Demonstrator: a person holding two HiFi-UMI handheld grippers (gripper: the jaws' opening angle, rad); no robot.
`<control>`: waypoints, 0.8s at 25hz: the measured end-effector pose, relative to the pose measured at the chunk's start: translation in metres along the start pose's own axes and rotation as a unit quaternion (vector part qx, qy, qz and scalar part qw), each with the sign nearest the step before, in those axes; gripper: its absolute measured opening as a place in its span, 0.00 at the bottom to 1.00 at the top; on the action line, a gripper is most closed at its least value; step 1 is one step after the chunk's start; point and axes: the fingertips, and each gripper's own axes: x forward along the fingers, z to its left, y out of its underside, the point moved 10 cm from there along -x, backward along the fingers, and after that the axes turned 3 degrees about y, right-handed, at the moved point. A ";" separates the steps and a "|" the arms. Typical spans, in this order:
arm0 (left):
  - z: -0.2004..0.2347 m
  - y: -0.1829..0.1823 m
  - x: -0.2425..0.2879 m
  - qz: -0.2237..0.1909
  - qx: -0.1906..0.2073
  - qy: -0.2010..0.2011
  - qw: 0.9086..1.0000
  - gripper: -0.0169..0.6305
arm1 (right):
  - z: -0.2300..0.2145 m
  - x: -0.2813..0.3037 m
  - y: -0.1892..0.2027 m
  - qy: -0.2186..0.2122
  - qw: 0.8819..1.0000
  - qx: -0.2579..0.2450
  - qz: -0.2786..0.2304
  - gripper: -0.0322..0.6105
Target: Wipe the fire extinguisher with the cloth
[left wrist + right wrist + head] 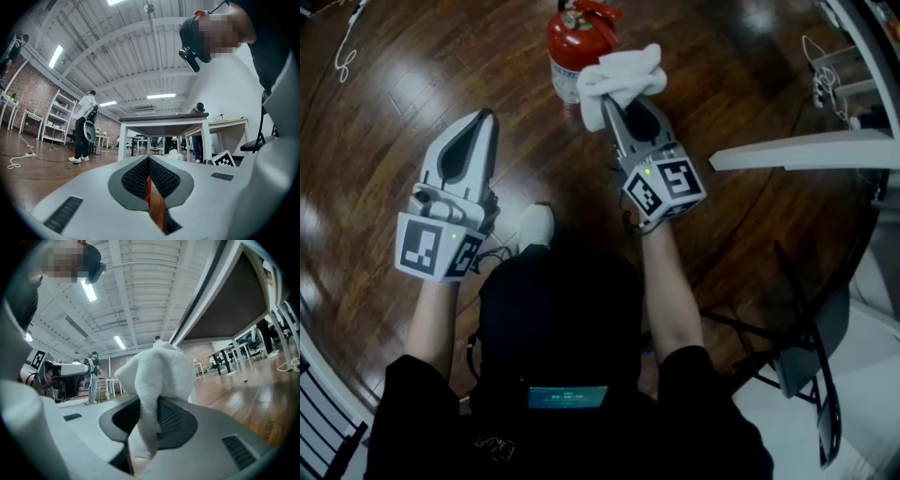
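At top centre of the head view, the fire extinguisher (570, 42) is seen upright on the dark, glossy wood floor (403, 94). Its red cylinder is partly covered by the cloth (619, 75), and its handle is cut off by the frame's upper edge. Whether cloth and extinguisher touch can't be told, as one overlaps the other.

The cloth is white, soft and bunched into a lump. It is clamped btwn the jaws of the right tool (614, 105), whose tips are buried under it. In the right gripper view the fuzzy fabric (159, 376) is seen pinched in the jaw slot of the tool (149, 408) and bulging above it, so much of the room beyond is blocked.

The left tool (487, 117) is held at mid-left, well apart from the extinguisher. In the left gripper view its jaws (148, 161) are pressed together w/ nothing btwn them. Their dark pads are mesh-textured, set in smooth grey-white shells. A thin red-orange sliver shows through the slit lower down; what it is can't be made out.

A white table (806, 150) is cut off at the right edge. A white shoe (535, 225) shows at centre, half hidden by dark clothing.
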 end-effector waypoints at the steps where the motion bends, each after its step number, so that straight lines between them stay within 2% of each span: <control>1: -0.001 -0.008 0.001 0.003 0.002 0.002 1.000 0.03 | 0.003 -0.003 -0.009 0.002 1.000 -0.002 0.003 0.23; 6: -0.008 -0.078 0.004 0.016 -0.034 0.006 0.999 0.03 | 0.034 -0.038 -0.075 0.009 0.999 -0.017 0.031 0.23; 11: -0.029 -0.171 -0.009 0.048 -0.074 0.015 0.996 0.03 | 0.074 -0.095 -0.169 0.027 0.997 -0.002 0.071 0.23; 15: -0.060 -0.260 -0.027 0.071 -0.087 0.007 0.994 0.03 | 0.109 -0.149 -0.262 0.049 0.995 0.016 0.083 0.23; 20: -0.111 -0.385 -0.067 0.070 -0.078 0.002 0.994 0.03 | 0.168 -0.218 -0.379 0.055 0.994 0.008 0.090 0.23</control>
